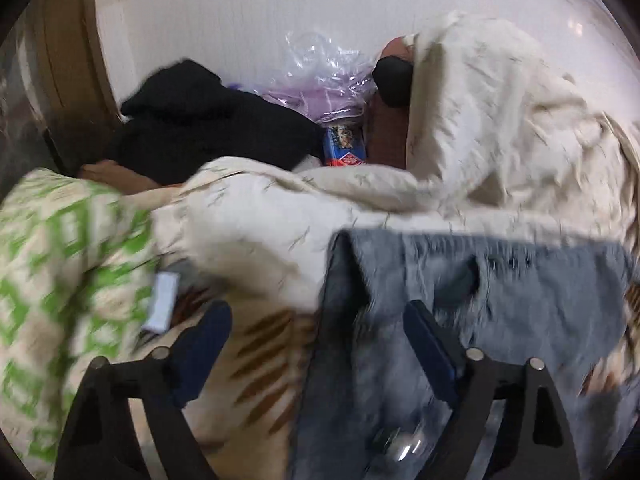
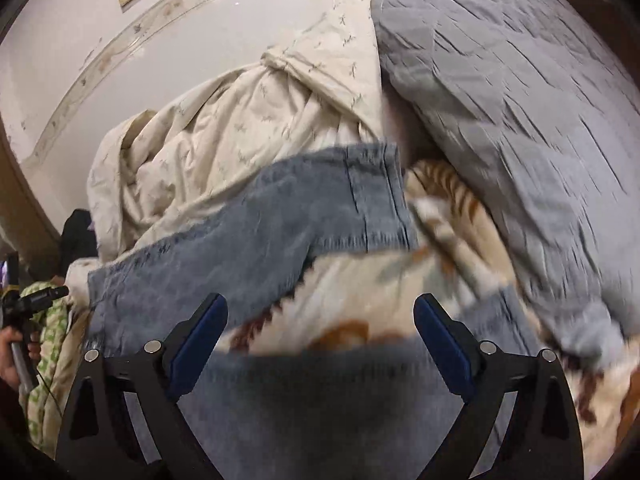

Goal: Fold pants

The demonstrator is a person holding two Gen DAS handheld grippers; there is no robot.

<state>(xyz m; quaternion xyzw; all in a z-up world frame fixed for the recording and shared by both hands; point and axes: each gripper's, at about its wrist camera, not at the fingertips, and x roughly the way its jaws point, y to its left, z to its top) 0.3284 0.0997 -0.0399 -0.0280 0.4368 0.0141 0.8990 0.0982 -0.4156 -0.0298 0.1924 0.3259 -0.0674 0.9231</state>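
Basically, we had the faded blue denim pants (image 2: 256, 232) spread on a cream-and-brown patterned blanket (image 2: 360, 300), one leg reaching a rumpled cream duvet (image 2: 224, 128). Left gripper (image 1: 316, 344) stood spread wide over the jeans' edge, pinching nothing. Right gripper (image 2: 320, 340) likewise gaped above denim and blanket. Grey quilted cover (image 2: 520, 100) lay right; both views blurred.
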